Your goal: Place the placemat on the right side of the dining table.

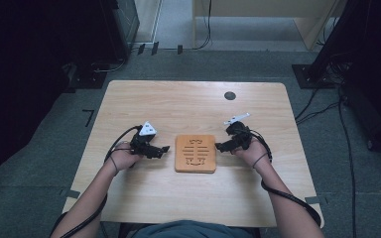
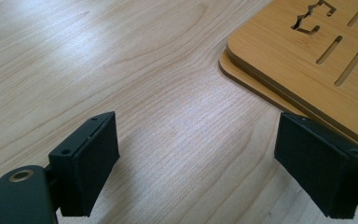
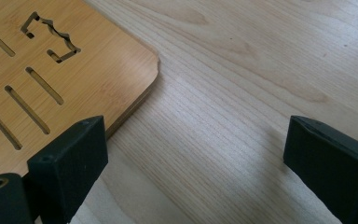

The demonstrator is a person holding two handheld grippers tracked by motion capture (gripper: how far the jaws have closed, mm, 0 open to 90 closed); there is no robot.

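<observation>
Light wooden table (image 1: 168, 99) seen from above, grey carpeted floor around it. Square bamboo trivet (image 1: 195, 153) with slot cutouts lies flat near table centre. Person's forearms enter from bottom edge, one handheld gripper in each hand. Left gripper (image 1: 164, 148), grey three-cornered plate on top, sits just left of trivet, tip pointing at its left edge. Right gripper (image 1: 219, 147) sits just right of trivet, tip near its right edge. Black cables trail from both grippers. Dark round grommet (image 1: 230, 95) near table's far edge.
</observation>
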